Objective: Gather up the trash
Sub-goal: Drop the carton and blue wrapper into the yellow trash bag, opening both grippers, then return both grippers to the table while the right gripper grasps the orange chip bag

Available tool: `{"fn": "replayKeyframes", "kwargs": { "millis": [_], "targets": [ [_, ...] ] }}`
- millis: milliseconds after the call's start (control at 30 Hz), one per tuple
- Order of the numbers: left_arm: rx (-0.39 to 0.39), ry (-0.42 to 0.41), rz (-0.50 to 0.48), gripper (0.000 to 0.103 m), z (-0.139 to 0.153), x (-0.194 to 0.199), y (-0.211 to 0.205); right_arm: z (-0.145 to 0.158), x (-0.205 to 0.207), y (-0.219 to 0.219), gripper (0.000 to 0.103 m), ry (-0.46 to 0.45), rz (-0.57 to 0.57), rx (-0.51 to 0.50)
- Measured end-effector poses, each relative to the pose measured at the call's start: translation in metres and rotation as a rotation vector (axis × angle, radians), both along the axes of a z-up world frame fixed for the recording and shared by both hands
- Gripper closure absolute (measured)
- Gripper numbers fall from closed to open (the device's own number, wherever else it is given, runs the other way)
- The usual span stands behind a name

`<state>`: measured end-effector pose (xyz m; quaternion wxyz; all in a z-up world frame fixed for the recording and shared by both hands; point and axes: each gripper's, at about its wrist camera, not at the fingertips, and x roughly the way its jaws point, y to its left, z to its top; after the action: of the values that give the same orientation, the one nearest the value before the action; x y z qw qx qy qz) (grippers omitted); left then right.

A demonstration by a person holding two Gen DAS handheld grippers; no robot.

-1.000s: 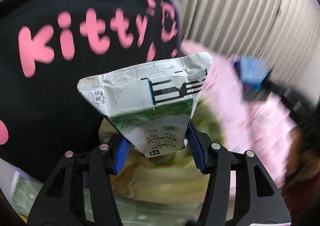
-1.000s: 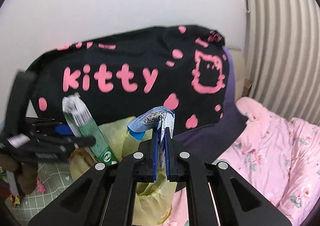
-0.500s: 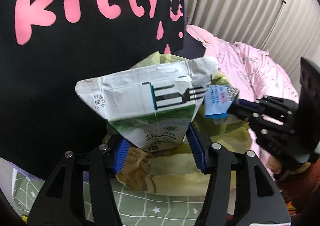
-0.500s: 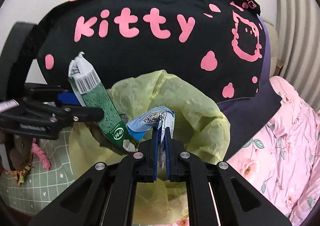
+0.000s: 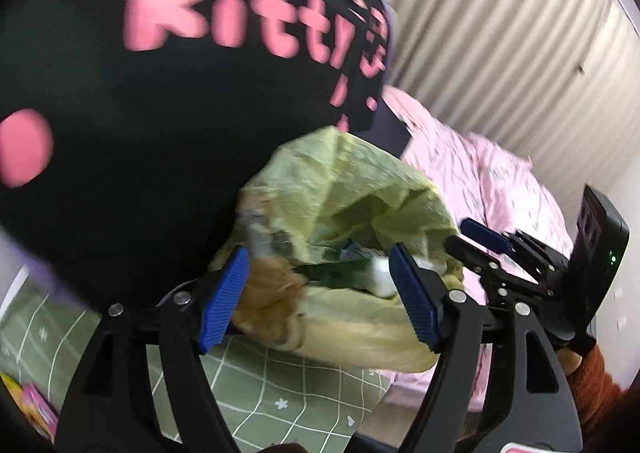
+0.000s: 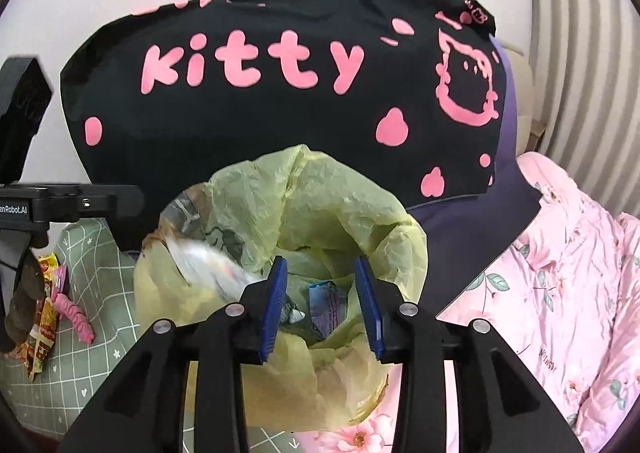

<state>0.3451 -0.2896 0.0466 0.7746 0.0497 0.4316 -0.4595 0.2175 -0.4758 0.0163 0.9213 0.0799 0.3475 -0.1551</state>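
Observation:
A yellow-green trash bag (image 6: 320, 205) stands open in front of a black "kitty" cushion; it also shows in the left wrist view (image 5: 352, 189). My left gripper (image 5: 320, 285) is open and empty at the bag's mouth. The green and white carton (image 5: 360, 273) lies inside the bag just beyond it, blurred. My right gripper (image 6: 321, 305) is open and empty over the bag. A blue wrapper (image 6: 326, 305) lies inside the bag between its fingers. A blurred white piece (image 6: 204, 265) is at the bag's left rim.
Snack wrappers (image 6: 44, 317) and a pink item (image 6: 74, 313) lie on the green checked cloth (image 6: 104, 285) at left. A pink floral quilt (image 6: 560, 273) is at right. The black cushion (image 6: 280, 105) stands behind the bag. The right gripper shows in the left wrist view (image 5: 484, 235).
Both grippers opened. The carton dropped from my left gripper into the bag, and the blue wrapper dropped from my right gripper into the bag.

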Motion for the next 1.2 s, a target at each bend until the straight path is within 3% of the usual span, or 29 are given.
{"fn": "replayKeyframes", "kwargs": {
  "millis": [200,400,467,833,1000,1200],
  "targets": [
    [-0.025,-0.047,0.160,0.034,-0.003,-0.003,0.065,0.011,0.004,0.025,0.069,-0.039,0.026,-0.024],
    [-0.052,-0.122,0.337,0.032,-0.016,-0.014,0.144,0.014,0.017,0.069,0.069,-0.083,0.125,-0.015],
    [-0.055,-0.146,0.398,0.030,-0.022,-0.019,0.173,0.012,0.025,0.089,0.064,-0.095,0.172,-0.007],
    [0.050,-0.118,0.707,0.030,-0.064,-0.039,0.314,-0.013,0.073,0.192,0.063,-0.060,0.434,0.008],
    [0.091,-0.169,0.841,0.030,-0.067,-0.061,0.363,-0.026,0.089,0.231,0.062,-0.044,0.536,0.024],
    [0.129,-0.197,1.010,0.030,-0.067,-0.086,0.423,-0.047,0.105,0.275,0.049,-0.020,0.683,0.090]
  ]
}}
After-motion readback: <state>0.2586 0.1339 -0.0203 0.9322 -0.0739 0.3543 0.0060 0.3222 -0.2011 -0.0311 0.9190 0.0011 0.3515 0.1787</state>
